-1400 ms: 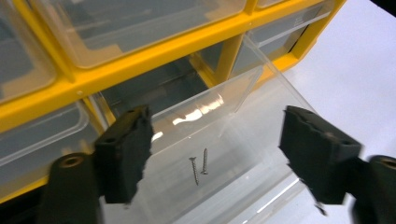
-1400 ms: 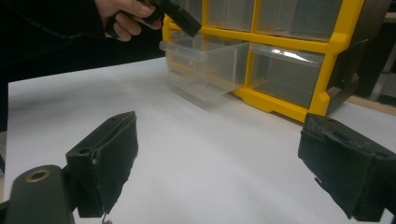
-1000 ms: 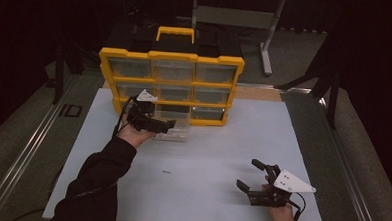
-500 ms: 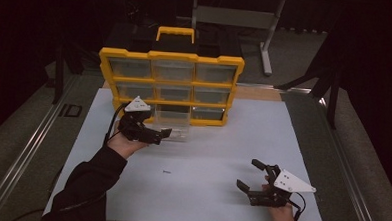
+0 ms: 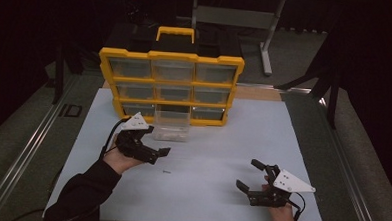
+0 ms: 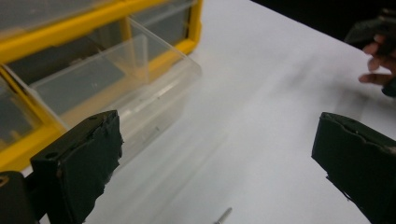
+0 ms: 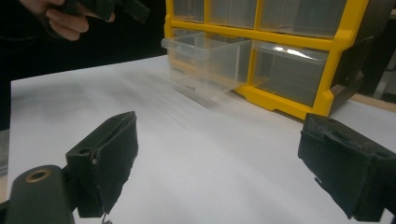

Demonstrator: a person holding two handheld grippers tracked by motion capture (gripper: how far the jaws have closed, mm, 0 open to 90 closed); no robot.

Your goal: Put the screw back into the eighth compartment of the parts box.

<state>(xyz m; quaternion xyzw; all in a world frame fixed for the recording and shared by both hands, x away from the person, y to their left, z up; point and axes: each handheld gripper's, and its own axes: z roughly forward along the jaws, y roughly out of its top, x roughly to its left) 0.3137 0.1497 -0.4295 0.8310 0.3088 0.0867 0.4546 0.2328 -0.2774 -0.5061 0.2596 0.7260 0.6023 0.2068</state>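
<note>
Yellow organizer [image 5: 170, 72], clear drawer [image 5: 171, 125] out, tiny screw [image 5: 166, 171]

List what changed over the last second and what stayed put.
The left gripper drew back from the pulled-out clear drawer toward the person, its jaws open and empty, and now hangs above the small screw on the white table. The right gripper stayed open at the near right. The yellow organizer, the drawer and the screw did not move.
</note>
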